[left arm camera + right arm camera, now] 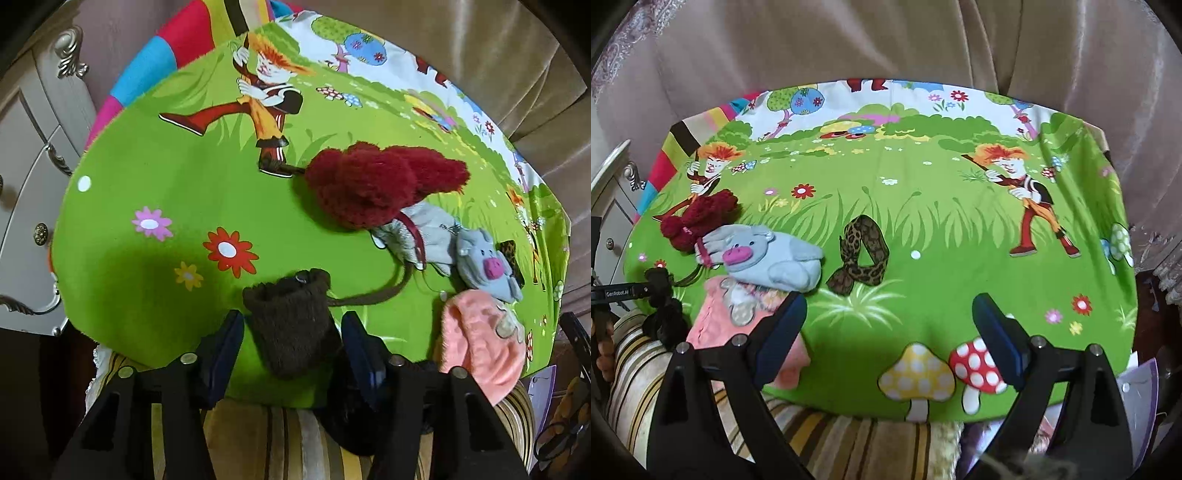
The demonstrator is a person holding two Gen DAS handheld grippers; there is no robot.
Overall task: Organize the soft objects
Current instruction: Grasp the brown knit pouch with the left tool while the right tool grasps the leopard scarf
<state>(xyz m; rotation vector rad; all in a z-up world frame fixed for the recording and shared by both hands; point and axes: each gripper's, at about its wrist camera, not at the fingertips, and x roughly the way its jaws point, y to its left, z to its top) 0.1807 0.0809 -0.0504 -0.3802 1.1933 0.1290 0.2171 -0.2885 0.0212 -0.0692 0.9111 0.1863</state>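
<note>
A brown knitted mitten [295, 321] with a cord lies on the green cartoon cloth [155, 162], between the fingers of my left gripper [293, 332], which stands open around it. Beyond lie a dark red fuzzy item [369, 181], a grey pig toy [487, 262] on grey cloth, and a pink fuzzy item [480, 339]. In the right wrist view my right gripper [890, 321] is open and empty above the cloth [942, 229]. The pig toy [768, 258], pink item [720, 314], red item [698, 218] and a leopard-print band [862, 251] lie to its left and ahead.
A white cabinet with ornate handles [29, 177] stands left of the cloth. Beige curtains [886, 40] hang behind. A striped cushion [827, 435] lies under the near edge. A black tripod-like stand [661, 302] sits at the left edge.
</note>
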